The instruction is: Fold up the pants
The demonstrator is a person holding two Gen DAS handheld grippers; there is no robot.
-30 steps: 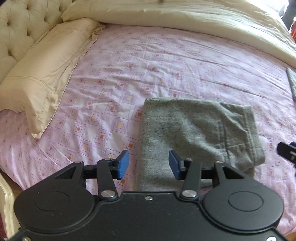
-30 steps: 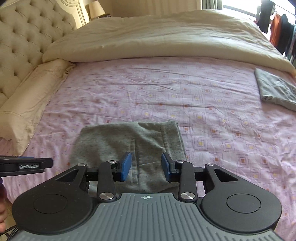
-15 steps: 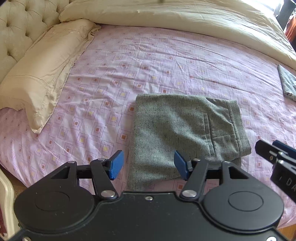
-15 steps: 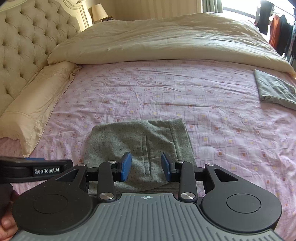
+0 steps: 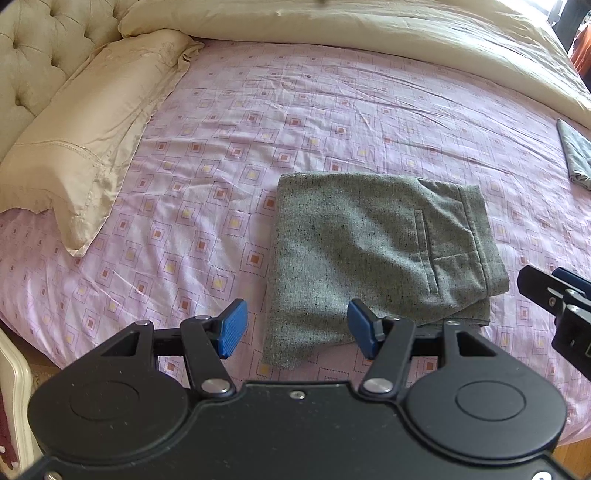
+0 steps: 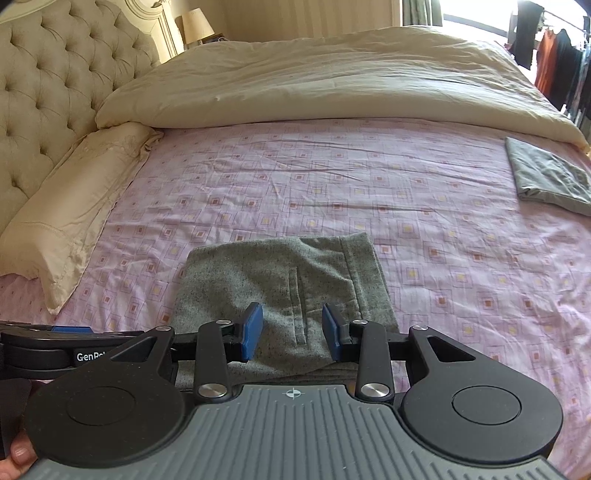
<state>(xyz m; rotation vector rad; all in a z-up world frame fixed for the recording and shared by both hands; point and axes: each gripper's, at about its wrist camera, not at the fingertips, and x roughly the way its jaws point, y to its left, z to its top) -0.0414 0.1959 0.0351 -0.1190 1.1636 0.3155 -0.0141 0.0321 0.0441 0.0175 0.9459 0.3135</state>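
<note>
Both views have drawn back from the pants [image 5: 376,251], and the left tongs [image 5: 293,328] have just been opening, nothing between the pads. Folding looks done: a compact grey rectangle on the bed [image 5: 332,118], at 12 o'clock of both tools. Right tongs [image 6: 291,330] hang parted and empty, angled steeply down above the near edge

A big bed has a pink sheet [image 6: 332,192] with little squares. A cream pillow [image 6: 74,206] lies on the left by the padded headboard [image 6: 48,81]. A puffy cream blanket [image 6: 314,85] sits far back. A lamp [image 6: 195,24] stands behind. Clothes [image 6: 554,55] hang far right.
</note>
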